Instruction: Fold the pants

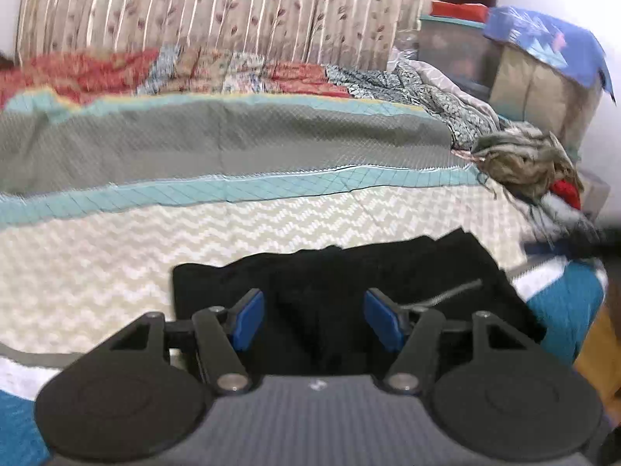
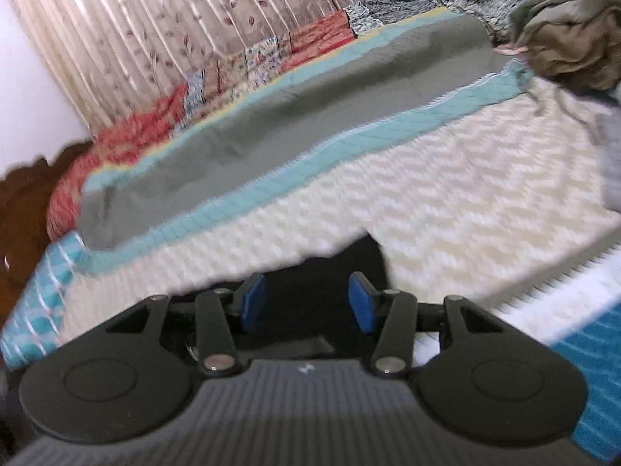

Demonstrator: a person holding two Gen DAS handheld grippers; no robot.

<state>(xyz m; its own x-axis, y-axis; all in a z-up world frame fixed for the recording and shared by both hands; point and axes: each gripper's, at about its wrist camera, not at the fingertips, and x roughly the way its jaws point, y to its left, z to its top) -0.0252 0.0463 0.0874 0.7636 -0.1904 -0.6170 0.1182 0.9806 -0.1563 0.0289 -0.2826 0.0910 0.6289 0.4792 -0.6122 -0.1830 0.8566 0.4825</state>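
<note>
- Black pants (image 1: 349,283) lie on the cream zigzag bedspread (image 1: 155,256) at the near edge of the bed, bunched into a compact, roughly rectangular stack; a grey drawstring (image 1: 446,295) shows on top.
- Left gripper (image 1: 315,318) hangs just above the pants, blue pads (image 1: 248,322) parted about halfway, nothing pinched between them.
- Right gripper (image 2: 306,305) also sits half-wide and empty, over a dark edge of the pants (image 2: 333,268); view is motion-blurred, so contact with the cloth cannot be told.
- Step, as I judge it: a fold looks just laid down, both tools free of the fabric; stack looks mostly folded but far edge is uneven.
- Next move probably calls for either re-gripping two corners of the near or far edge for one more fold, or pressing the stack flat. Needs both tools lowered to the cloth edge and pads closed on fabric only, not bedspread.
- Clutter: crumpled olive cloth pile (image 2: 570,27) at far right, well apart from the pants.
</note>
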